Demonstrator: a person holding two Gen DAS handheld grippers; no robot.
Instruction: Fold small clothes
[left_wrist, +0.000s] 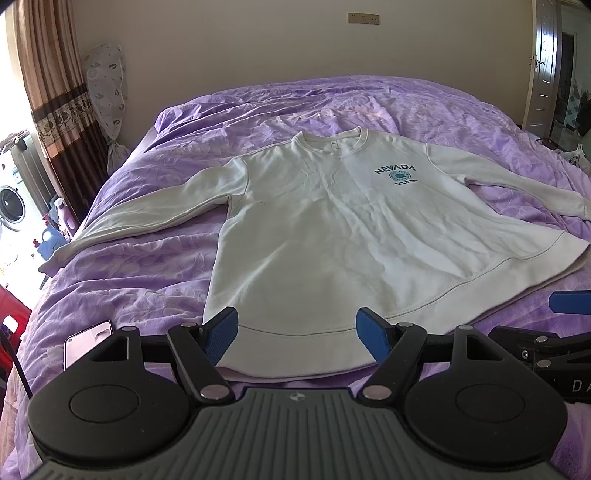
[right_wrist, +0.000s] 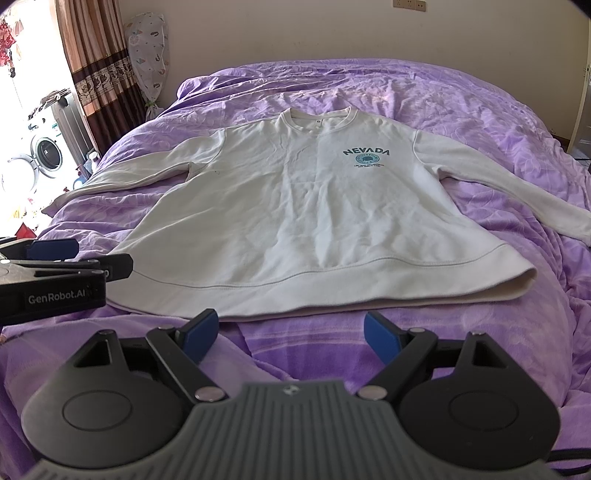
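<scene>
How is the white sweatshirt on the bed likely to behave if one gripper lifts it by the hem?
The sweatshirt lies flat and creased, so it would probably drape limply. Its spread sleeves would likely trail behind. The thick ribbed hem looks easy to pinch, and the purple bedspread may drag against it.

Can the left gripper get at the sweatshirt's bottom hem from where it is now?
Probably yes. The left gripper has its jaws open with the sweatshirt hem lying flat between them, nothing on top of it; the phone lies off to the side.
</scene>
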